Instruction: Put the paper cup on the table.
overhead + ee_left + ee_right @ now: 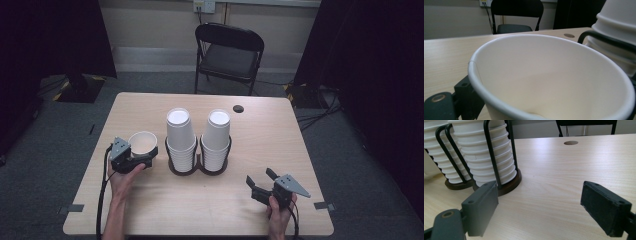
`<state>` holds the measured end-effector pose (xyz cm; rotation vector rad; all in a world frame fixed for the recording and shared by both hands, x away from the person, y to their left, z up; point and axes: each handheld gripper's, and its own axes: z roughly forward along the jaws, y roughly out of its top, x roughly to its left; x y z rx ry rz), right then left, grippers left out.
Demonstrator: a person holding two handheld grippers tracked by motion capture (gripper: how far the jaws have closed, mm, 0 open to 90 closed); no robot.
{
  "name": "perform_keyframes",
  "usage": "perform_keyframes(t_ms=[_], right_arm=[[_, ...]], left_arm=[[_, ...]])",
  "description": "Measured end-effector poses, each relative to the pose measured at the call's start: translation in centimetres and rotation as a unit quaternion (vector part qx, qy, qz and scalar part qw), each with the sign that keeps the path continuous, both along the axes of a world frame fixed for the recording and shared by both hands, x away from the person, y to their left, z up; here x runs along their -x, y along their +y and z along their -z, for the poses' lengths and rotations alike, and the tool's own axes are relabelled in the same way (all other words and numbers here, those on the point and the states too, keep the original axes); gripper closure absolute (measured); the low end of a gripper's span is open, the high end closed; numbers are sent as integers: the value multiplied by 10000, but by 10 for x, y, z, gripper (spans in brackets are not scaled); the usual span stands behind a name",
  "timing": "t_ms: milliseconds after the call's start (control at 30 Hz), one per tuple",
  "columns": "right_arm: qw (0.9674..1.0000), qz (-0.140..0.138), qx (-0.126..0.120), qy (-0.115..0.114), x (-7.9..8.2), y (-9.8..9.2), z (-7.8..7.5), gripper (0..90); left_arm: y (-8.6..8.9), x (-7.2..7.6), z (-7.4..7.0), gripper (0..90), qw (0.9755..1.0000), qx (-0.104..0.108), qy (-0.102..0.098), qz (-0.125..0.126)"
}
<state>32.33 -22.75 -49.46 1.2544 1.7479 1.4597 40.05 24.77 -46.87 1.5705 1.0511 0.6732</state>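
Observation:
A white paper cup point(142, 142) stands mouth up at the table's left, between the jaws of my left gripper point(143, 151). In the left gripper view the cup point(554, 75) spans the gap, and the left pad point(470, 100) lies against its wall. Two stacks of upside-down white cups point(180, 137) point(216, 137) sit in a black wire holder point(197, 169) at mid-table, just right of the held cup. My right gripper point(260, 177) rests open near the front right edge with nothing between its pads. In its own view, the right gripper point(544, 202) faces the stacks point(489, 152).
A black folding chair point(230, 50) stands beyond the table's far edge. A round cable hole point(238, 108) is in the tabletop behind the right stack. Grey tape marks sit at the front corners point(75, 207) point(324, 205). Bare wood lies between the holder and my right gripper.

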Motion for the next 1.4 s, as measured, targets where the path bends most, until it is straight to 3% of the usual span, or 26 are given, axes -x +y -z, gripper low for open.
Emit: perform_keyframes(t_ms=[67, 133, 300, 500, 600, 667, 700, 867, 900, 933, 1100, 1167, 1300, 1400], right_arm=[[10000, 8, 1, 7, 0, 0, 0, 140], [10000, 13, -2, -1, 0, 0, 0, 140], [10000, 16, -1, -9, 0, 0, 0, 140], [10000, 18, 0, -17, 0, 0, 0, 140], [10000, 11, -5, -11, 1, 1, 0, 140], [10000, 8, -6, -9, 1, 1, 0, 140], [10000, 8, -7, -10, 1, 1, 0, 140], [10000, -10, 0, -12, 1, 1, 0, 139], [10000, -7, -4, -10, 1, 1, 0, 139], [10000, -4, -5, -14, 1, 1, 0, 139], [10000, -9, -1, -14, 1, 1, 0, 139], [10000, -15, -3, -14, 1, 1, 0, 139], [10000, -23, -13, -7, 1, 1, 0, 139], [10000, -17, -11, -2, 1, 1, 0, 139]], left_arm=[[-1, -2, 2, 75, 9999, 64, 96, -92], [-2, -4, 8, 74, 9996, -129, 204, -166], [-2, -5, 9, 87, 9993, -167, 264, -199], [-7, -6, 15, 136, 9956, -632, 619, -302], [-8, -2, 13, 136, 9944, -782, 613, -348], [-6, 0, 14, 137, 9948, -728, 621, -360], [-6, 1, 16, 139, 9958, -582, 601, -373], [-3, 4, 21, 153, 9946, -633, 749, -352], [-5, 4, 21, 153, 9950, -531, 739, -406], [-3, 5, 21, 153, 9938, -685, 800, -359], [-2, 6, 27, 155, 9898, -844, 1083, -376], [-1, 9, 27, 155, 9918, -713, 996, -353], [1, 13, 27, 156, 9910, -749, 1052, -344], [0, 18, 27, 155, 9924, -658, 987, -325]])
